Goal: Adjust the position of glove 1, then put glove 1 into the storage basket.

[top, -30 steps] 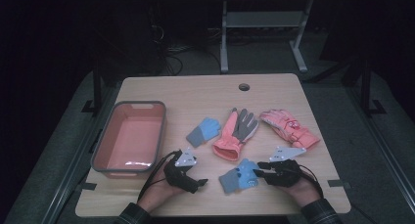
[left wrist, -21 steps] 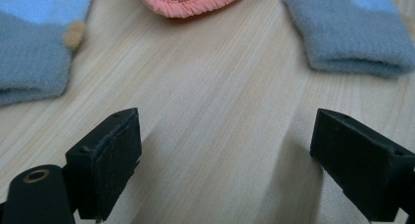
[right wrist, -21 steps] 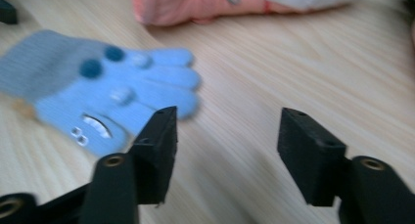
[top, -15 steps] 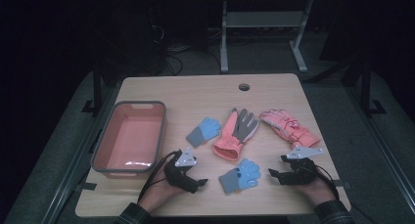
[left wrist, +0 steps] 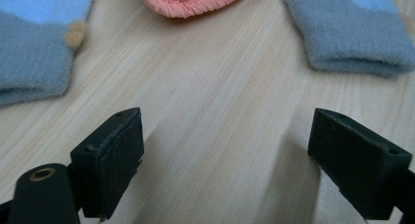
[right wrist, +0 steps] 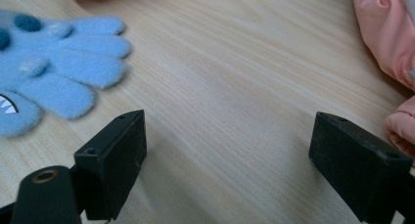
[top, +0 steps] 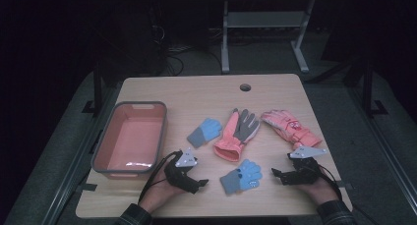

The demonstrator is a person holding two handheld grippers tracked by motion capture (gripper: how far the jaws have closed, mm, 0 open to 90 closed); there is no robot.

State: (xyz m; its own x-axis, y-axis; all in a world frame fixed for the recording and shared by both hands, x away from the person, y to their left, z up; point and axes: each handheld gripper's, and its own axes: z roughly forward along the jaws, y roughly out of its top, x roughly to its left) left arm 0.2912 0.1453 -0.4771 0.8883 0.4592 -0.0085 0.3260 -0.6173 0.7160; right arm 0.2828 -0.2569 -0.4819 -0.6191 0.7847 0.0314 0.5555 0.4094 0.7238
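Several gloves lie on the wooden table [top: 196, 92]. A small blue glove [top: 204, 131] with a grey cuff lies beside a coral and grey glove [top: 236, 133], and a pink padded glove [top: 289, 127] is to the right. Another blue glove [top: 241, 176] lies near the front edge, between my grippers. My left gripper [top: 199, 182] rests left of it, open over bare wood [left wrist: 225, 170]. My right gripper [top: 276, 176] sits right of it. Its jaws have just been opening and now stand open with nothing between them [right wrist: 225, 170]. Blue fingers [right wrist: 58, 62] are to its left.
A coral bin [top: 105, 141] with a grey rim stands at the table's left. A round cable hole [top: 245, 87] is near the far edge. Beyond the table stands a metal frame [top: 260, 33] on a dark floor.
My right gripper has drawn back to the right, away from the near blue glove, which stays flat on the table. The left gripper has not moved.
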